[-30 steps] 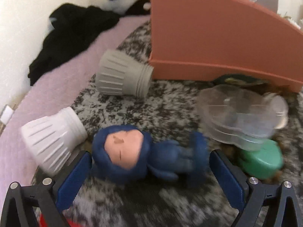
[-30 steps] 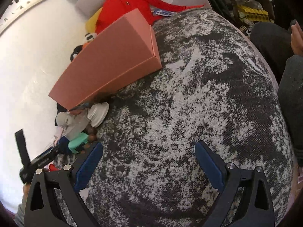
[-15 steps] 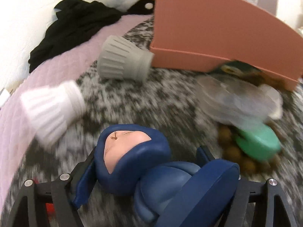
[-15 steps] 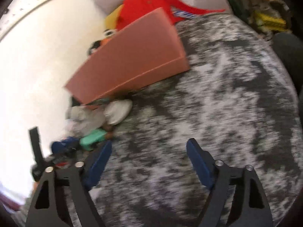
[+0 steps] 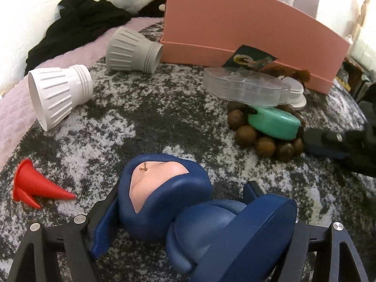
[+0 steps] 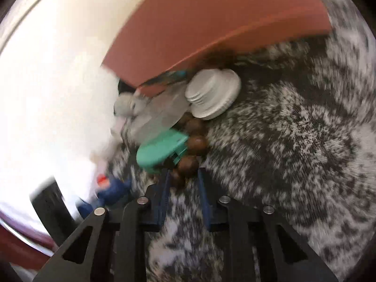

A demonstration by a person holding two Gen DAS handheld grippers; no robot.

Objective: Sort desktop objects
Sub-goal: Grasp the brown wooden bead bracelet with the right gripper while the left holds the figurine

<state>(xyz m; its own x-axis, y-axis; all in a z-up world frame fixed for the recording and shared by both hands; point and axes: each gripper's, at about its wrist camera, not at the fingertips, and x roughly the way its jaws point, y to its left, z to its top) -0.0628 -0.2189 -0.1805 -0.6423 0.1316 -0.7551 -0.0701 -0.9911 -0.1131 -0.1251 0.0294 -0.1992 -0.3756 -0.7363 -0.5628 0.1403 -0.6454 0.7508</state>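
1. Left claw (image 5: 181,213): closed on the blue figurine (image 5: 185,209), which lies crosswise between the pads, head left, round base right, lifted off the speckled cloth (image 5: 145,108).
2. Pink box (image 5: 235,35): far side of the cloth, straight ahead of the figurine; a likely sorting bin.
3. Right claw (image 6: 183,183): narrowed, a brown bead string (image 6: 191,145) at its tips; whether it grips cannot be told through the blur.
4. Green case (image 5: 272,122): on the beads, right of the figurine.
5. White cup (image 5: 58,91), grey cup (image 5: 131,49), red cone (image 5: 37,185): lying on their sides, left.

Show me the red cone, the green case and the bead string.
red cone (image 5: 35,183), left wrist view, middle of its body
green case (image 5: 272,122), left wrist view, top face
bead string (image 6: 188,164), right wrist view, one brown bead
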